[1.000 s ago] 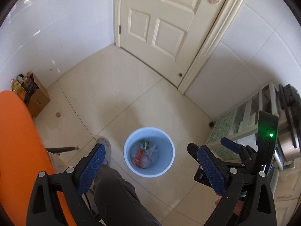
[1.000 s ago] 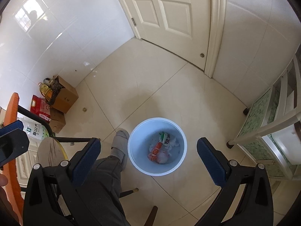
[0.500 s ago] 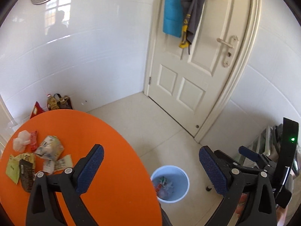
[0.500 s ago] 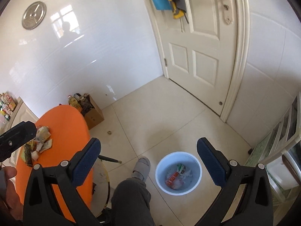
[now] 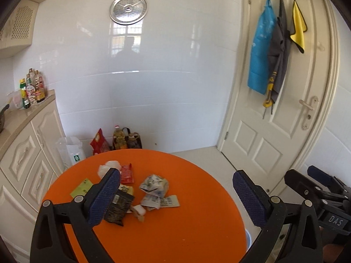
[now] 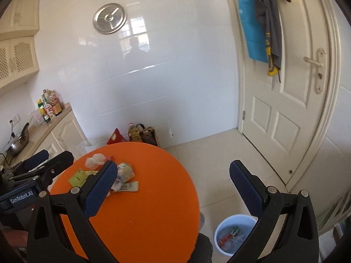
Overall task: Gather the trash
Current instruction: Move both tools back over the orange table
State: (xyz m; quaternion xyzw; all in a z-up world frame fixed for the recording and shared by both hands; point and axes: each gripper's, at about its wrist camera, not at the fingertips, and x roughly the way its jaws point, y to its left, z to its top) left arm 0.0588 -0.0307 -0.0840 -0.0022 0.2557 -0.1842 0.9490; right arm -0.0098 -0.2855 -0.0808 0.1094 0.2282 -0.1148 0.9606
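Note:
A round orange table (image 5: 175, 225) (image 6: 149, 206) carries a pile of trash: a crumpled carton (image 5: 154, 185), a red wrapper (image 5: 126, 173), a dark packet (image 5: 118, 208), a green slip (image 5: 81, 188) and white tissue (image 5: 109, 166). The pile also shows in the right wrist view (image 6: 122, 175). A light blue bin (image 6: 232, 234) with wrappers inside stands on the floor right of the table. My left gripper (image 5: 175, 197) is open and empty above the table's near side. My right gripper (image 6: 173, 190) is open and empty, above the table's right edge.
A white panelled door (image 5: 280, 118) with hung cloths is at the right. Cream cabinets (image 5: 24, 144) with bottles on the counter line the left wall. Bags and an oil bottle (image 5: 119, 140) sit on the floor behind the table. My knee (image 6: 204, 247) shows beside the bin.
Both grippers have swung up from looking down at the bin to facing the table and the wall. The trash pile has come into view. Both stay open and empty.

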